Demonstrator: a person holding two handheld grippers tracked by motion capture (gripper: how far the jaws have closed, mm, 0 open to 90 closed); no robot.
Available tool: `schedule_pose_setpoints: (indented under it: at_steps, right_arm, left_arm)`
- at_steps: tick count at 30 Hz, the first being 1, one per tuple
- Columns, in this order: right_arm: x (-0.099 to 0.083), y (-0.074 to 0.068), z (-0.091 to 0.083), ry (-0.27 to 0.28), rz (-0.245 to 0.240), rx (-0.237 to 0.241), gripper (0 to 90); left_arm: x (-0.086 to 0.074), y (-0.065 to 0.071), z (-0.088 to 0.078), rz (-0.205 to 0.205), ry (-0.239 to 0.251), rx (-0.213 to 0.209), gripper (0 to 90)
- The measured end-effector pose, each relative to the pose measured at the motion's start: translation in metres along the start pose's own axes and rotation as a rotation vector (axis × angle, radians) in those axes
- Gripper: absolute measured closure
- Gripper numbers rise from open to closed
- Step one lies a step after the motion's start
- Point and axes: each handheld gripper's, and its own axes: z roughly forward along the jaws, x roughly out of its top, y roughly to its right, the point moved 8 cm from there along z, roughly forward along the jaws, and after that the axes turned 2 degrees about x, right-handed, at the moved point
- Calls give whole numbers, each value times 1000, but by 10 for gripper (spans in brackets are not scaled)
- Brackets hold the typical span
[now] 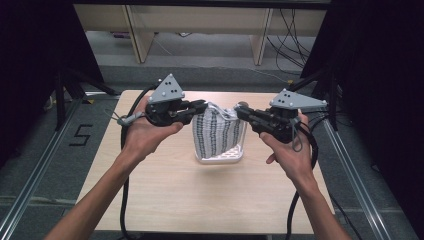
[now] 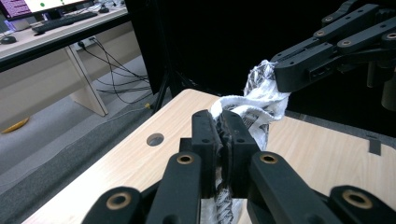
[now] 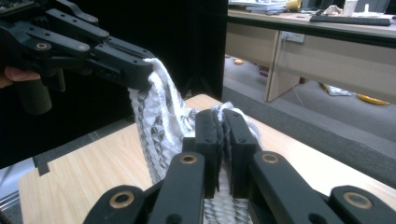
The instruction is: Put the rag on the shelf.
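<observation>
White-and-black patterned cloth (image 1: 218,131) is hanging in a loose drape between the two tongs, its lower part resting in or on a small white perforated basket (image 1: 234,155) that is sitting near the middle of the wooden tabletop (image 1: 175,195). The left tongs (image 1: 201,106) are pinching the cloth's upper edge on the left side of the basket, jaws closed tight on a gathered fold; in the left gripper view the fabric is bunching between the black pads (image 2: 205,140) and trailing below them. The right tongs (image 1: 239,111) are doing the same on the basket's right side, clamped on the opposite top edge, with folds squeezing out on both sides of the pads (image 3: 208,140) in the right gripper view.

Judging by how it is sagging and wrinkling, the cloth is soft, light and quite limp: it is keeping no shape of its own and is folding wherever it is left unsupported. It looks like a knitted or woven textile with a slightly rough texture, so it is probably not slipping easily from the pads, and it is in no danger of breaking. The likelier risk is that the light basket is lifting or tipping along with the cloth if the fabric is catching on its rim. The best places to hold are the ones in use: the two ends of the top edge, well apart above the basket, each with a thick pinch of fabric rather than a single thin layer.
</observation>
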Motion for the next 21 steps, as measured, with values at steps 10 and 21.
schedule_pose_setpoints:
  at_steps: [10, 21]
  right_arm:
    - [8, 17, 14, -9, 39, -15, 861]
    - [22, 48, 34, 3, 82, -60, 858]
  left_arm:
    - [8, -25, 22, -12, 17, 44, 847]
    - [18, -56, 49, -75, 38, 102, 843]
